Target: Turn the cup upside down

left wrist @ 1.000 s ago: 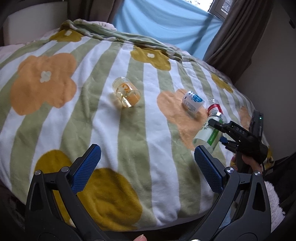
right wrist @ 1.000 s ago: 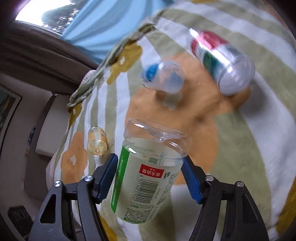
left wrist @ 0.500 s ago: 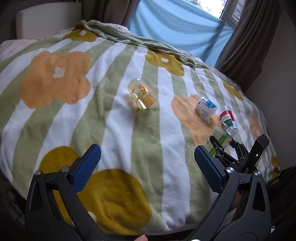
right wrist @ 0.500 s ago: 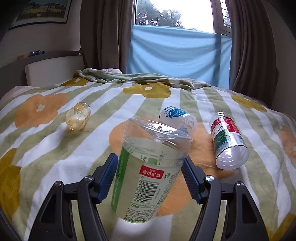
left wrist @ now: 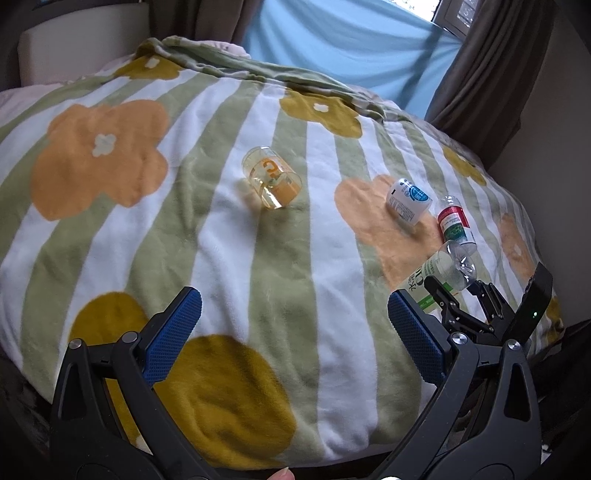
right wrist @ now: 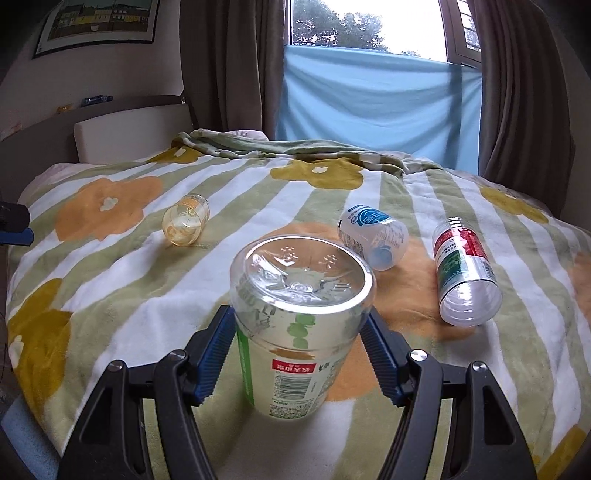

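Clear green-labelled cup (right wrist: 301, 325), base up (tilted)

Soft daylight comes through the window (right wrist: 365, 26), which is blown out white. The bed (right wrist: 122, 280) is evenly lit with faint shadows. Both fisheye views bend and darken at the edges.

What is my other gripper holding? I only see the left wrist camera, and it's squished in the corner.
Observer: The right gripper is shut on a clear cup, its closed base facing that camera.
Operator: Any sticker on it?
Observer: Yes, a barcode under a red patch.
Operator: And the red-labelled cup?
Observer: It lies on its side, open mouth toward the right camera.
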Action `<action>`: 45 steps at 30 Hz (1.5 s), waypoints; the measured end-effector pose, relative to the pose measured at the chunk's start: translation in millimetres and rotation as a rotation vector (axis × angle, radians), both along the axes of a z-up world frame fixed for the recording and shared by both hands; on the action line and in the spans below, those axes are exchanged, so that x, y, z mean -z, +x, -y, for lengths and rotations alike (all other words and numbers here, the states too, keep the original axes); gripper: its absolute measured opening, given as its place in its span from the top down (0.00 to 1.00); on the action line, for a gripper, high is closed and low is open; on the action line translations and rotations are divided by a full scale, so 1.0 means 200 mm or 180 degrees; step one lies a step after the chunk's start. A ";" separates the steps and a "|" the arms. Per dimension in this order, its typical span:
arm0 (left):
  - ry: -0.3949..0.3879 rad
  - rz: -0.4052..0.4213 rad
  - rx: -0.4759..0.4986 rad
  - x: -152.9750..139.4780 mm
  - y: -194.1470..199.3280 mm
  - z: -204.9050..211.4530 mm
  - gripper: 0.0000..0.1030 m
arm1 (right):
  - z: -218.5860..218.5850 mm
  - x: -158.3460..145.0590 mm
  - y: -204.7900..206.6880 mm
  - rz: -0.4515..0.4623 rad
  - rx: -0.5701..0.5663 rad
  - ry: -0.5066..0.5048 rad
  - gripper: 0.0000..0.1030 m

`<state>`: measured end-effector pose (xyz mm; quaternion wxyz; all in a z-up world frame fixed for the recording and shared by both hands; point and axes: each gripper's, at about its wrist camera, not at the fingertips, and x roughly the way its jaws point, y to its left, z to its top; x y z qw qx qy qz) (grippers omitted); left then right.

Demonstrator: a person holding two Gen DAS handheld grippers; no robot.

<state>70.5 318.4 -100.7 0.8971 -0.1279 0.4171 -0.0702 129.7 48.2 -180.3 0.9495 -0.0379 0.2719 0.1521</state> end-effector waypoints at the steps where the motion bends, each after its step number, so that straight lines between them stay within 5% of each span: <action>1: 0.0014 0.0006 -0.0004 0.00 0.00 0.00 0.02 | 0.00 0.00 0.00 0.0004 0.0005 0.0019 0.37; 5: 0.0169 0.0122 -0.0101 -0.02 -0.01 0.02 0.02 | 0.00 -0.01 0.01 -0.0045 0.0011 0.0042 0.35; 10: 0.0213 0.0226 -0.0112 -0.04 -0.03 0.04 0.02 | 0.01 -0.01 0.01 -0.0027 0.0097 0.0071 0.08; 14: 0.0274 0.0312 -0.0118 -0.07 -0.05 0.06 0.02 | 0.03 -0.02 0.02 -0.0049 0.0141 0.0140 0.03; 23: 0.0516 0.0828 -0.0153 -0.25 -0.18 0.17 0.02 | 0.10 -0.19 -0.13 0.0072 0.0022 0.0223 0.00; 30: 0.0637 0.1605 -0.0195 -0.56 -0.34 0.29 0.00 | 0.18 -0.62 -0.35 0.0364 0.0255 0.0109 0.00; 35: 0.0641 0.1887 -0.0147 -0.68 -0.40 0.35 0.00 | 0.19 -0.90 -0.53 0.0757 0.0505 0.0049 0.00; 45: 0.0749 0.2002 -0.0009 -0.63 -0.53 0.41 0.00 | 0.19 -0.92 -0.71 0.1002 0.0874 0.0070 0.00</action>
